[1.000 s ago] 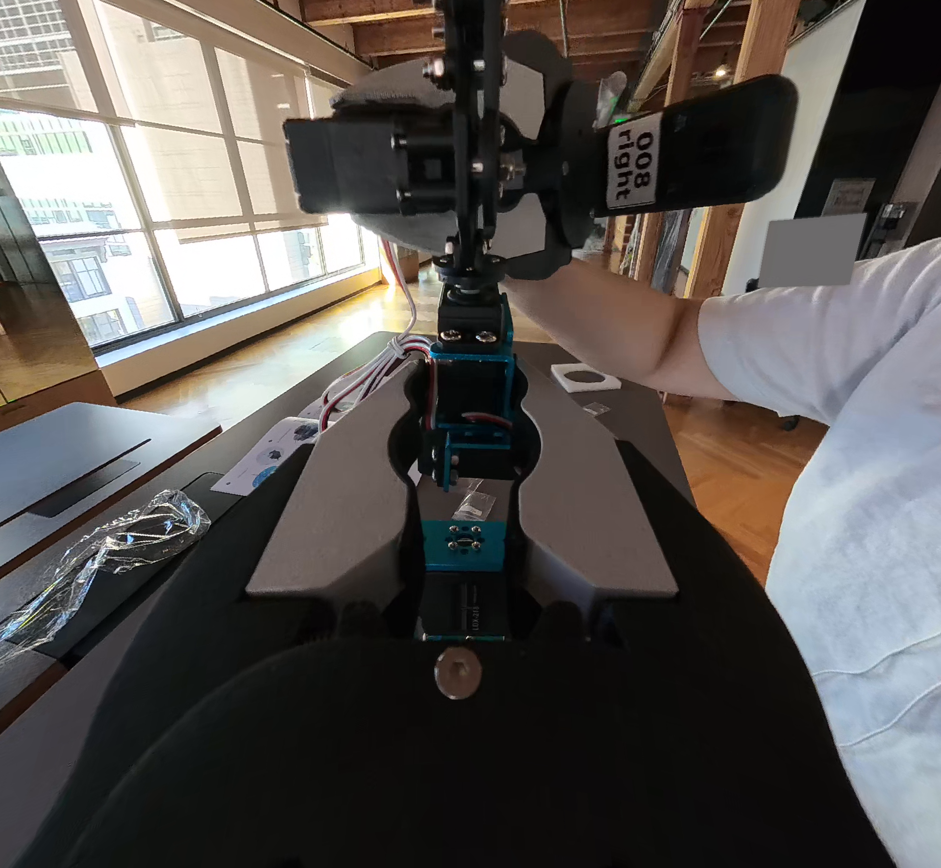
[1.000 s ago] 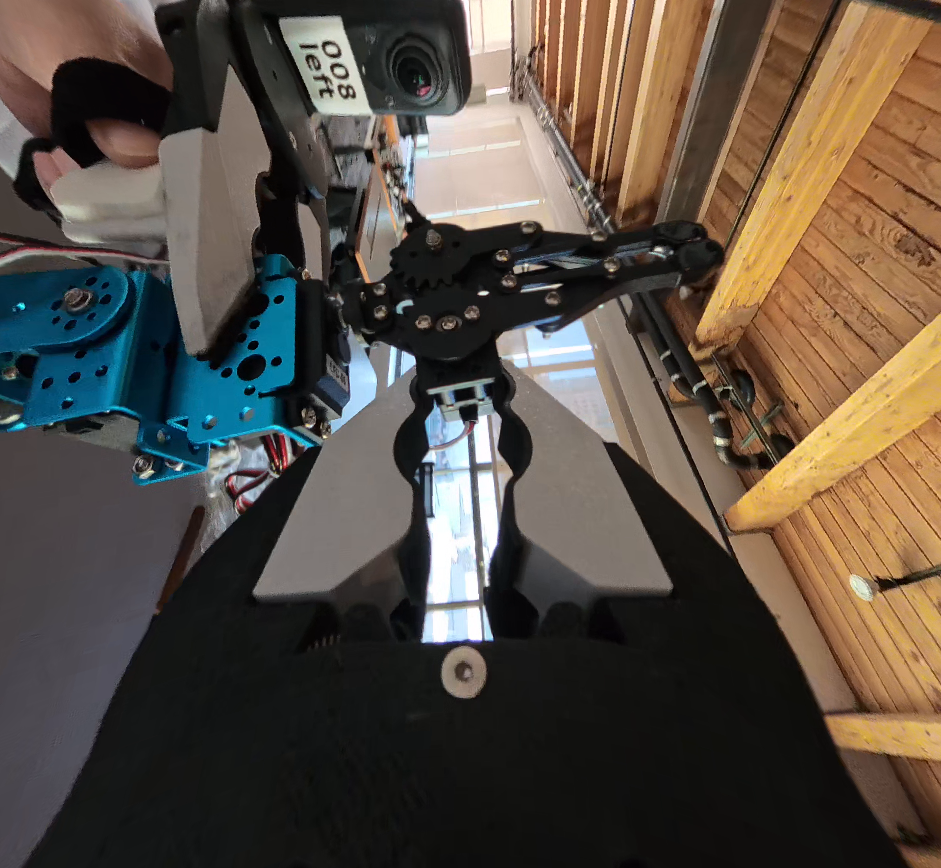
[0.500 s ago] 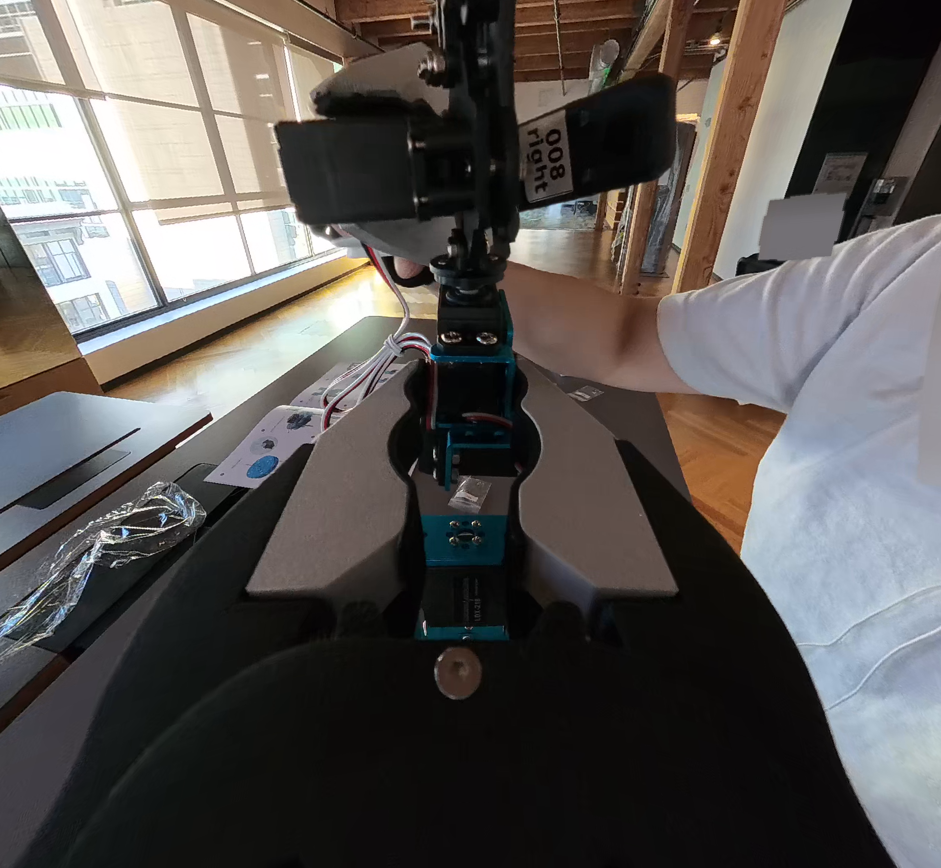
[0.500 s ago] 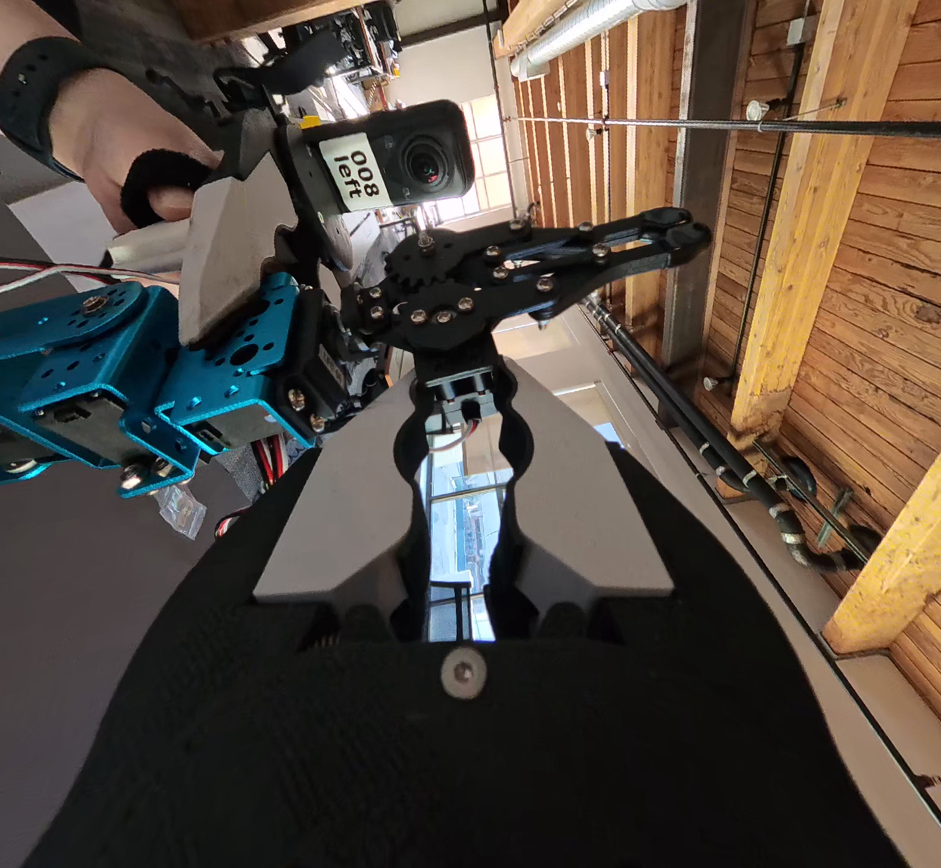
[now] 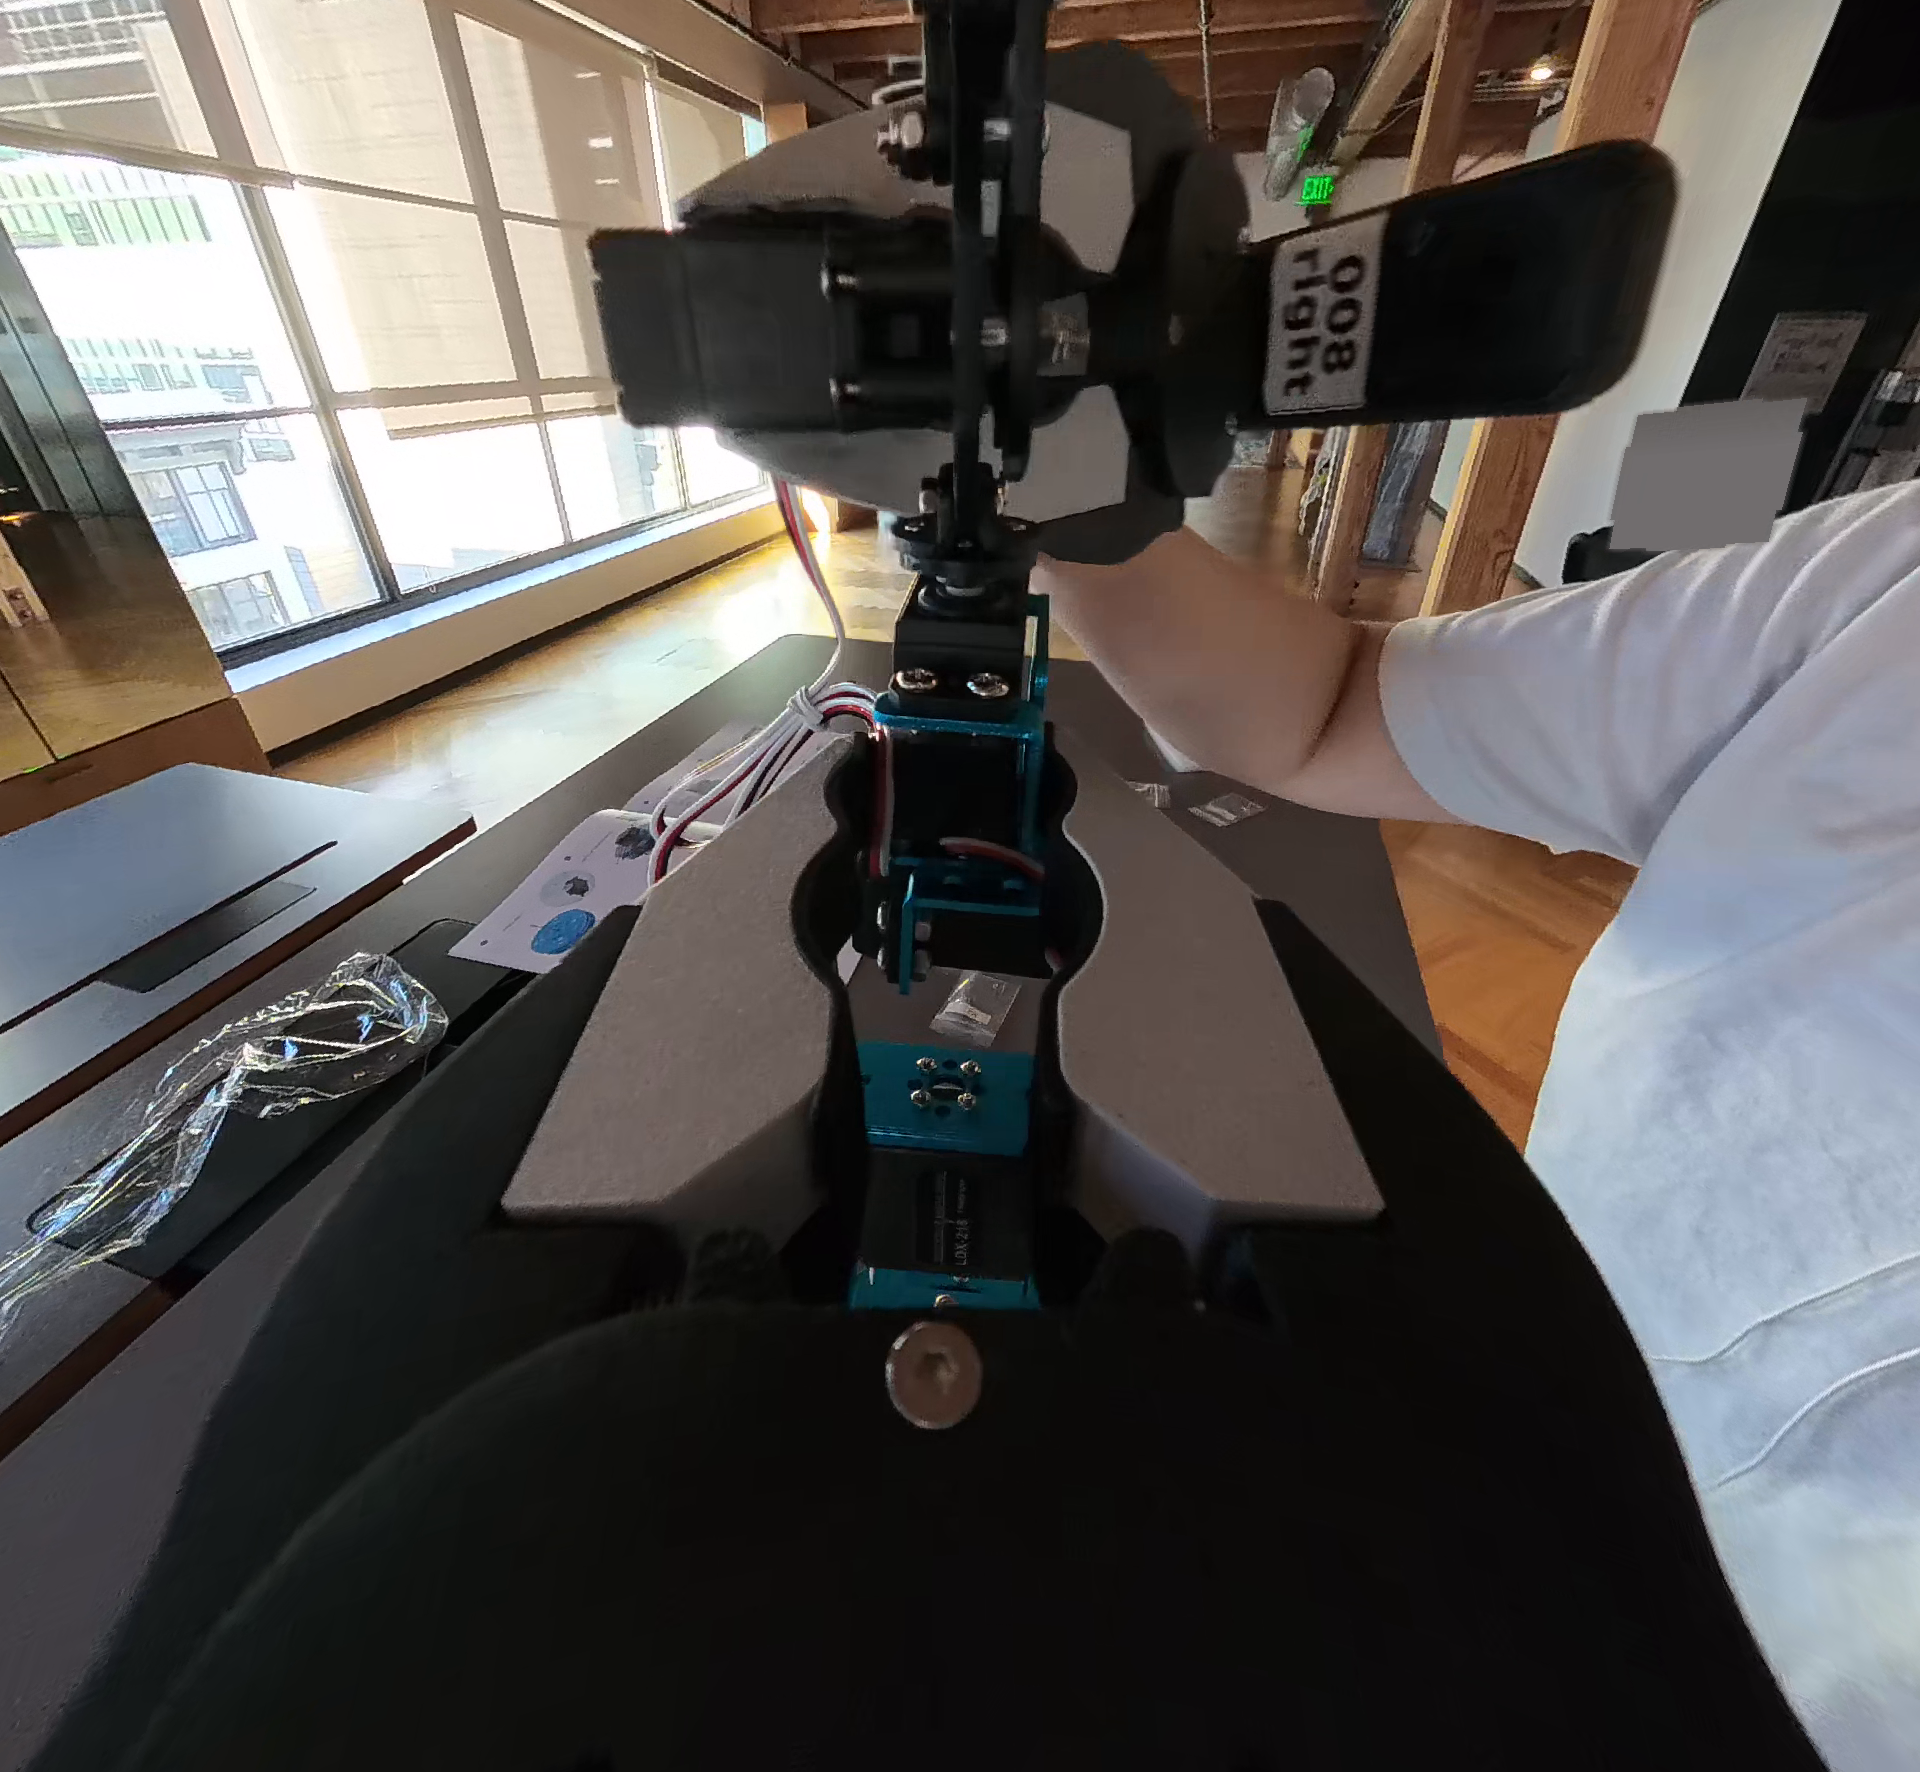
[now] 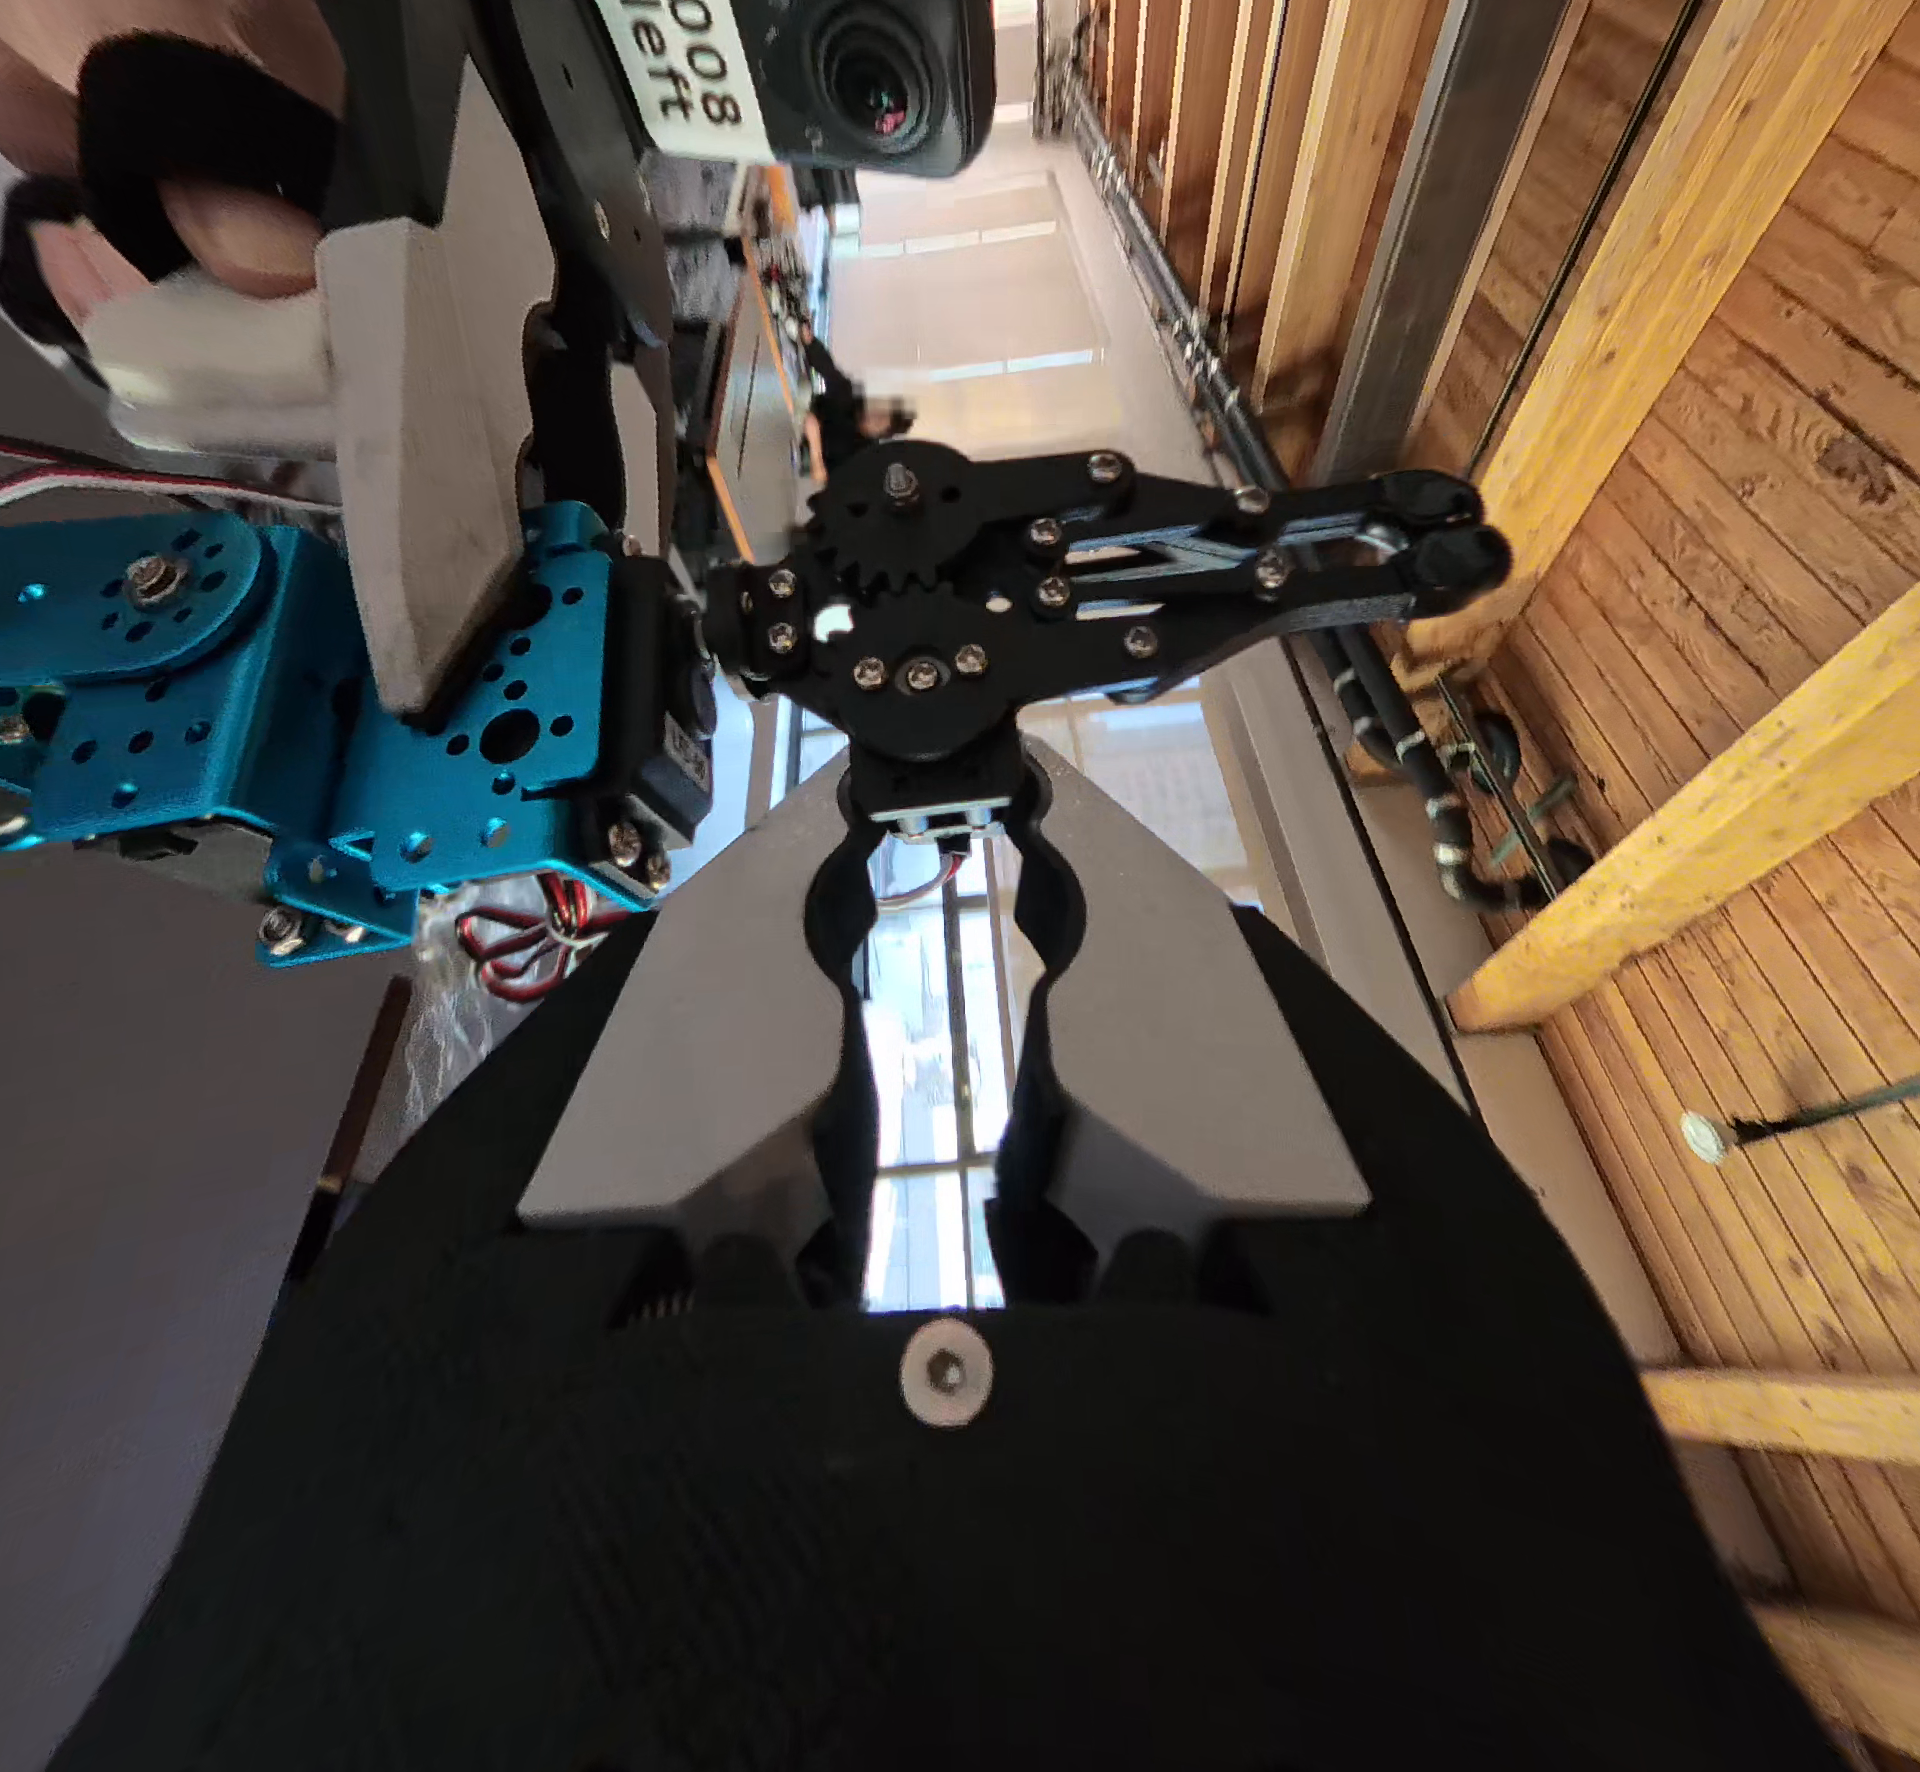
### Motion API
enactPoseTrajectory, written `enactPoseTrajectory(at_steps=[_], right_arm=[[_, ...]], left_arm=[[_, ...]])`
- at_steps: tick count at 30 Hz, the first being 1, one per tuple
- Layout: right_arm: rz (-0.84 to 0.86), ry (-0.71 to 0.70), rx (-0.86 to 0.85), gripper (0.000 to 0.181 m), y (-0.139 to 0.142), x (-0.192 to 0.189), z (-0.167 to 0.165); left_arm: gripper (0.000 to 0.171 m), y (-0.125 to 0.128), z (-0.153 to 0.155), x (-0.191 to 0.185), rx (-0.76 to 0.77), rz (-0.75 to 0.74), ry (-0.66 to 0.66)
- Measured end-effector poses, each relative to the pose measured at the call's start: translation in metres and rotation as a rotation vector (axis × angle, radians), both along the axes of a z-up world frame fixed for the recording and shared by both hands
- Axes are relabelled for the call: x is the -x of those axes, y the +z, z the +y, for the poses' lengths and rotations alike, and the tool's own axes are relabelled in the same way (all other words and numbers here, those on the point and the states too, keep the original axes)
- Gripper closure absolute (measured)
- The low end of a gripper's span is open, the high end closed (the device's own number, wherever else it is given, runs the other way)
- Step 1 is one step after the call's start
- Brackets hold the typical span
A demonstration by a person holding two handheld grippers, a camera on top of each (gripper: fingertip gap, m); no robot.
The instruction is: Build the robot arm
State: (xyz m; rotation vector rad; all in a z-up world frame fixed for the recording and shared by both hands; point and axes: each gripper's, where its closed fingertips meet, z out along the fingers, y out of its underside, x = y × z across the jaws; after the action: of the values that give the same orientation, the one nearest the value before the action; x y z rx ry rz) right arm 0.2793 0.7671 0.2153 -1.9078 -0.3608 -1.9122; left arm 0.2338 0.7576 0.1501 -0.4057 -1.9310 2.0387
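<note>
A small robot arm of blue metal brackets [image 5: 943,1088] and black servos is held off the table between both grippers. My left gripper [image 5: 951,787] is shut on its blue bracket section; it also shows in the right wrist view [image 6: 312,683]. My right gripper [image 6: 935,787] is shut on the black servo block [image 6: 940,813] under the arm's black claw [image 6: 1143,569], whose two fingers are closed and point right. In the left wrist view the claw's servo [image 5: 727,330] stands above my fingers, with the right gripper's camera [image 5: 1455,299] beside it.
Red, white and black wires [image 5: 790,746] hang from the arm to a dark table [image 5: 1299,891]. Crumpled clear plastic wrap [image 5: 260,1047], a printed sheet [image 5: 561,901] and small clear bags [image 5: 1226,808] lie on it. A person's arm in a white sleeve [image 5: 1662,735] reaches in from the right. Left tips to right tips: about 8 cm.
Both grippers keep their hold. The right gripper rocked with the claw: its camera swung left, then back right and closer. The right wrist view tilted toward the ceiling beams again.
</note>
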Motion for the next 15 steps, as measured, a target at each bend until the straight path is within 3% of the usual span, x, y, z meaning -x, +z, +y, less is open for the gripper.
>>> enactPoseTrajectory(at_steps=[15], right_arm=[[-0.006,-0.427,0.109,0.16,0.0001,0.0025,-0.0072]], left_arm=[[0.143,0.0,0.0029,-0.0026,-0.014,0.044,0.027]])
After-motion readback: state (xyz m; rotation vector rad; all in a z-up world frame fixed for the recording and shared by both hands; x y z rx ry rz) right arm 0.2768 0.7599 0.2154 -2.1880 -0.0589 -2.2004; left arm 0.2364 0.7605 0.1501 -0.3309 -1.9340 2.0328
